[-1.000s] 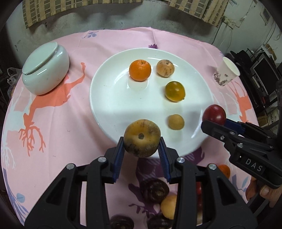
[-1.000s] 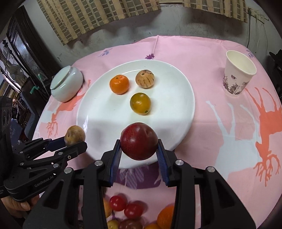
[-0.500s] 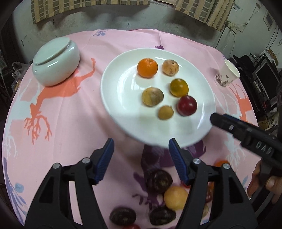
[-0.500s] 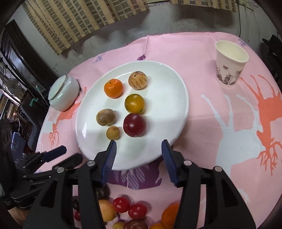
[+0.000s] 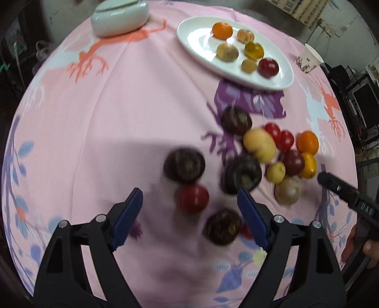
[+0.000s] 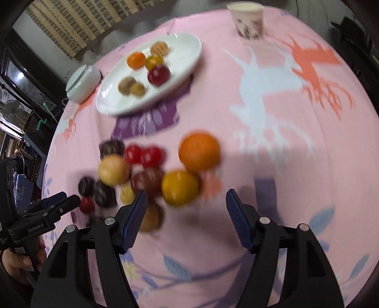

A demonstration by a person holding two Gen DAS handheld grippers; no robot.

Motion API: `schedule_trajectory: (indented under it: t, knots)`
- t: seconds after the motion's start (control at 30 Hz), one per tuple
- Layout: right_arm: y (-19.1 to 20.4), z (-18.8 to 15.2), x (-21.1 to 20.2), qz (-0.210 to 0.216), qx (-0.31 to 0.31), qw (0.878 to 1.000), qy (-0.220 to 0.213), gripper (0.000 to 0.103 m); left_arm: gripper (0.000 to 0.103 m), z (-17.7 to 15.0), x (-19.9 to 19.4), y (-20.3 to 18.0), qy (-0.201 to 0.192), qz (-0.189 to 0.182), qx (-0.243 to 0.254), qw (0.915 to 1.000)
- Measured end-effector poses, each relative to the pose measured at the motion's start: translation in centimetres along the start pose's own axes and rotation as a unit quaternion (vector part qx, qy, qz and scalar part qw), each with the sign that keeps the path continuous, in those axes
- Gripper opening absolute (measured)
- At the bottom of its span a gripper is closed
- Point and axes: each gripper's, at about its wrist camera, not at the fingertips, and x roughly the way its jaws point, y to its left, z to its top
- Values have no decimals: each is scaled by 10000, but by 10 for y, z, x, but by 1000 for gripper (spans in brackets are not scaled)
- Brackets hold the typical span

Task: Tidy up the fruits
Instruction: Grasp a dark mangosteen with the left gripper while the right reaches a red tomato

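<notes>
A white plate [image 5: 196,40] [image 6: 184,59] at the far side carries several fruits, among them an orange one [image 5: 222,30] and a dark red plum [image 5: 268,67] [image 6: 159,75]. Loose fruit lies in a heap on the pink cloth nearer me. My left gripper [image 5: 190,202] hovers with jaws opening, nothing pressed between them; a red fruit [image 5: 192,197] and dark fruits [image 5: 184,164] lie on the cloth below it. My right gripper [image 6: 187,199] is also opening and holds nothing; a yellow fruit [image 6: 180,187] and an orange [image 6: 199,152] lie just ahead of it.
A pale lidded ceramic jar [image 5: 119,15] [image 6: 83,83] stands far left, a paper cup [image 5: 309,59] [image 6: 248,21] far right. The round table's pink printed cloth [image 5: 118,118] falls away at the edges. Each view shows the other gripper held in a hand at its side.
Both grippers let go of their fruits onto the plate, opened, and drew back toward me from the plate to over the loose heap of fruit.
</notes>
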Motion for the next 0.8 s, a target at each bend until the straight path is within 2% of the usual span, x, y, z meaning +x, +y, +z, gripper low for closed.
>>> schedule_trajectory:
  t: [0.07, 0.13, 0.27, 0.47, 0.73, 0.8]
  knots:
    - [-1, -15, -1, 50, 113, 9999, 93, 69, 85, -14, 1, -5, 79, -60, -21, 9999]
    - [4, -25, -1, 80, 97, 9998, 181, 70, 88, -29, 1, -13, 127, 28, 114, 9998]
    - [20, -36, -3, 238, -67, 9994, 237, 71, 89, -45, 2, -22, 232, 51, 406, 9989]
    - [27, -42, -5, 306, -125, 9991, 282, 71, 89, -48, -2, -21, 197, 43, 459, 9987]
    - [22, -44, -1, 276, -17, 9989, 367, 71, 88, -47, 9, -24, 280, 25, 737, 9969]
    - [21, -43, 0, 278, -24, 9989, 381, 71, 86, -49, 13, -28, 220, 69, 881, 9958]
